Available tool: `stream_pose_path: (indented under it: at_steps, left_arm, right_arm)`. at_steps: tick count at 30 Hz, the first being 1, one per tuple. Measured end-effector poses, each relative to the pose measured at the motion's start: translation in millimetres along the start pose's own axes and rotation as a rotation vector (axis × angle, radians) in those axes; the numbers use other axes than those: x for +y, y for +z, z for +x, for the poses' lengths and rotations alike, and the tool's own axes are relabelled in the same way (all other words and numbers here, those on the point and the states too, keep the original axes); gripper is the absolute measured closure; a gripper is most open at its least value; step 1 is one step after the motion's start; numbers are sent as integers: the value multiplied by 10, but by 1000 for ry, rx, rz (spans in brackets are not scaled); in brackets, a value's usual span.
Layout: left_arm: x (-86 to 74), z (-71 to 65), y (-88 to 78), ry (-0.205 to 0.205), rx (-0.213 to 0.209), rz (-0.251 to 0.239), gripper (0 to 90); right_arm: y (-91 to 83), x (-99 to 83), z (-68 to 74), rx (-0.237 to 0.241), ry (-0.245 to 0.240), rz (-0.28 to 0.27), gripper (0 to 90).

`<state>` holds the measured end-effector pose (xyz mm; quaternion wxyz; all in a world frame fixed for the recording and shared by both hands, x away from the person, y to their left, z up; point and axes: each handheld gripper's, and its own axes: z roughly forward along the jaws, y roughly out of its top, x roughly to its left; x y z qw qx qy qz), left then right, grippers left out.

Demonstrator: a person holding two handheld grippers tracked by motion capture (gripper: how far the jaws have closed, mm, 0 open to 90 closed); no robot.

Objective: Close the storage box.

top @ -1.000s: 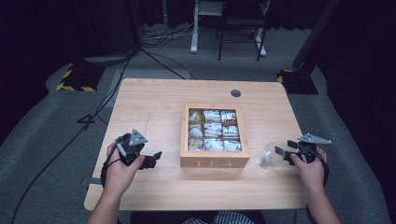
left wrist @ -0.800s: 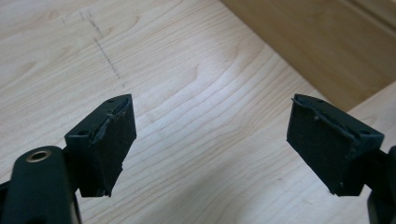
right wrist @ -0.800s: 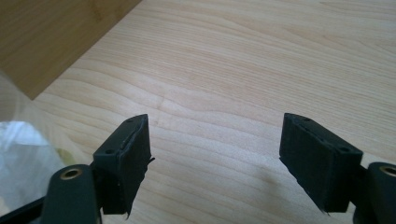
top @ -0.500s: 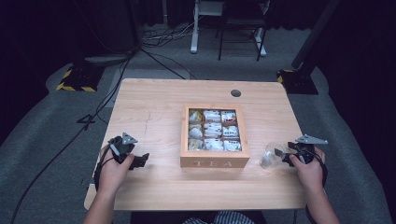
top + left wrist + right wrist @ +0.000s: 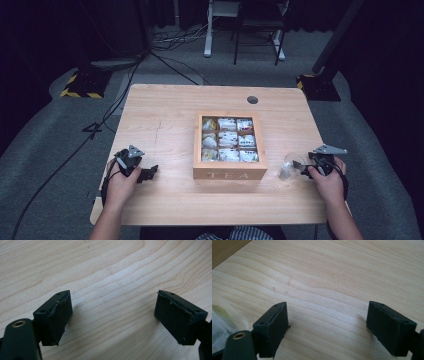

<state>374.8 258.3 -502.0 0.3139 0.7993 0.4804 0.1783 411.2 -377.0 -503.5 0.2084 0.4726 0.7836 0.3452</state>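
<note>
The clear packet [image 5: 287,167] lay on the table [image 5: 165,125] just right of the wooden tea box [image 5: 228,174], touching the tip of my right gripper [image 5: 301,165] — its jaws had just been opening and stood wide over bare wood. My left gripper [image 5: 149,173] sat well apart on the box's far side, jaws spread, nothing between them.

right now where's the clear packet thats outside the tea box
In the high view, the clear packet lies on the table right of the tea box, just in front of the right tool, whose open jaws hold nothing.
</note>
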Motion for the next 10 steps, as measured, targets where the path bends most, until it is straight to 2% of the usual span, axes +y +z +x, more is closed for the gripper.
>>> stream_pose_path:
  at_steps: [2, 10]
  left_arm:
    - [-10, 23, 23, 6, -16, -20, 134]
    - [-7, 33, 26, 14, -14, -18, 119]
  right_arm:
    - [2, 2, -3, 2, -1, 1, 170]
    - [3, 2, -2, 3, -2, 1, 166]
